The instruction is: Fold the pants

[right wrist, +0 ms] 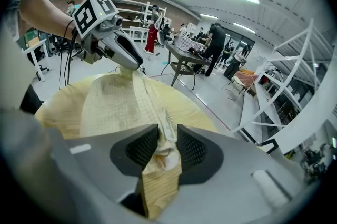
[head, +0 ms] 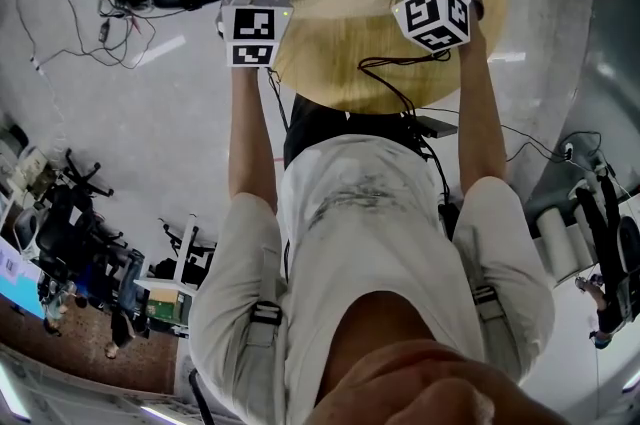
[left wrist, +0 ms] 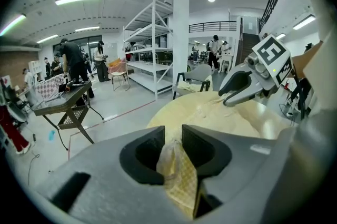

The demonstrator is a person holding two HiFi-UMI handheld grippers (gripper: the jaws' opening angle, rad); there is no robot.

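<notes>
**Item: pants** [right wrist: 113, 104]. Thin woven cloth, pale yellow with a fine check and a matt surface. A thicker seamed band runs along one edge. They lie spread and mostly flat on the table, gathering into soft folds at each claw.

**Support: table** [head: 350, 63]. Round top in light wood grain, smooth.

**Lie of the pants.** The visible stretch runs crosswise from one claw to the other. In the right gripper view, the seamed edge leads straight away from the right claw to the tip of the left one. Waist end and leg end cannot be told apart.

**Left gripper** [left wrist: 172, 136]. Grey moulded plastic with dark ribbed pads and a marker cube at the back. Its jaws stand at a narrow gap, filled by a bunched fold of the checked cloth that hangs down behind the pads. It is pinching the pants at its own end of the spread.

**Right gripper** [right wrist: 167, 136]. Same make. Its jaws are likewise a little apart, with a crumpled fold and the seam band wedged between the pads. It is pinching the pants, which lie directly ahead of the claw.

**Relative position.** The two claws are level with each other and well apart, both angled down onto the tabletop.
</notes>
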